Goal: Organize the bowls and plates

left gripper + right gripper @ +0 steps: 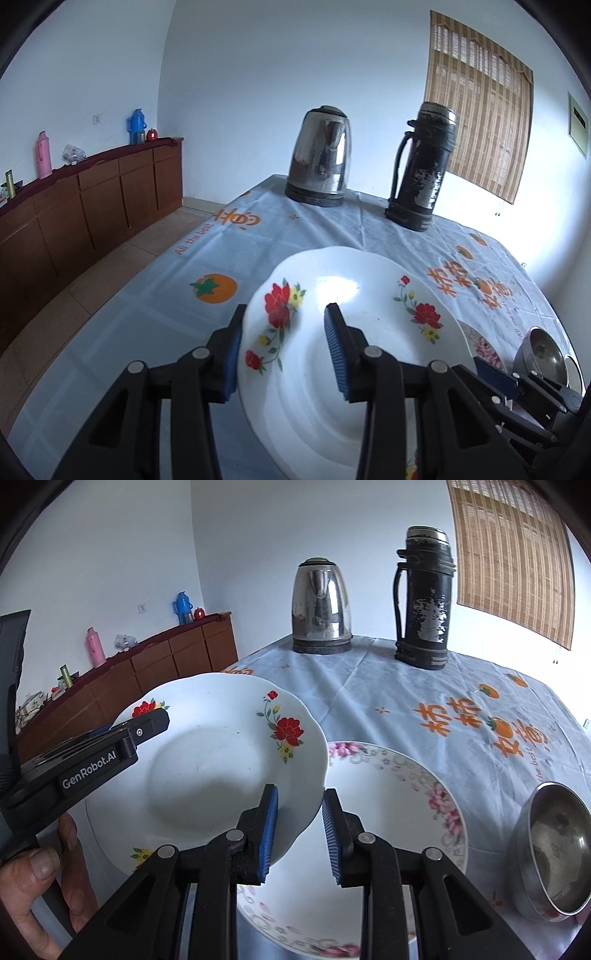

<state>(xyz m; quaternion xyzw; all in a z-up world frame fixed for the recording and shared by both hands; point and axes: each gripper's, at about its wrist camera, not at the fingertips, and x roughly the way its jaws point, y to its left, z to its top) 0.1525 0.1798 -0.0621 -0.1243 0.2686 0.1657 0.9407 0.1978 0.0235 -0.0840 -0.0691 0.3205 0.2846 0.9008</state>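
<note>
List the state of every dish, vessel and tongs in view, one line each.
Red-flower plate: lifted, tilted, held at two rim spots.
Pink-flower plate: flat on the table, partly beneath it.
Steel bowl: upright, empty.
Kettle: lid closed.
Flask: upright, capped.
Left tongs: gripping the rim.
Right tongs: gripping the rim.

white plate (pixel 221 775): red flowers, yellow blossoms, green stems on the rim. second plate (pixel 399 797), right of it: white, pink peonies, grey scrollwork. bowl (pixel 550 849), near right: dull silver steel. tablecloth (pixel 147 295): pale blue-grey, orange fruit and orange lettering. kettle (pixel 320 155), far: silver, black base. flask (pixel 424 166), far right: black, worn to silver. gripper pads (pixel 269 830): blue.
</note>
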